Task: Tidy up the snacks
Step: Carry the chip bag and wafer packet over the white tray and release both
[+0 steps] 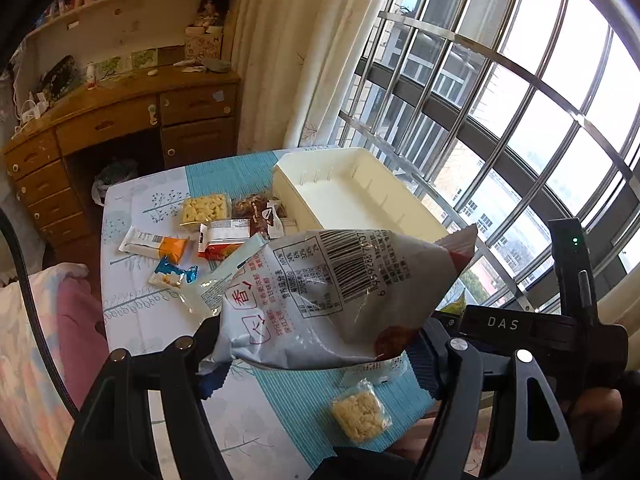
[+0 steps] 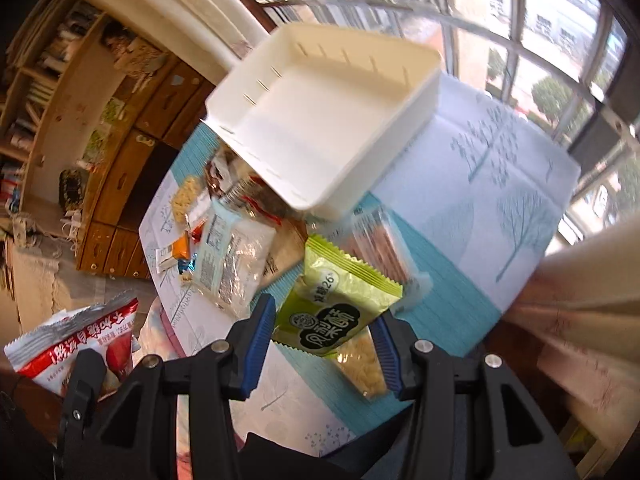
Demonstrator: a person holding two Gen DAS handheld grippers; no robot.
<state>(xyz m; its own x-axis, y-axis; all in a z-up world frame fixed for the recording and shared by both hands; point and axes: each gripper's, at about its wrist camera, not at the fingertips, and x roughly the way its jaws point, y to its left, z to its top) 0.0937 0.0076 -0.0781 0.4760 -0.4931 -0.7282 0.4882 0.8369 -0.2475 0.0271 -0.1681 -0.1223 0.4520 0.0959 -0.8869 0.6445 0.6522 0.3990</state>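
Left wrist view gives me the white bin (image 1: 352, 196) ahead of my left gripper (image 1: 316, 344); I see nothing lying inside it. That gripper is clamped on a big silvery snack bag (image 1: 340, 292), barcode side up, lifted off the table (image 1: 280, 400). My right gripper (image 2: 320, 344) pinches a green snack packet (image 2: 340, 312) with pale crackers showing at its clear end, and loose snacks (image 2: 232, 256) lie beyond its fingertips.
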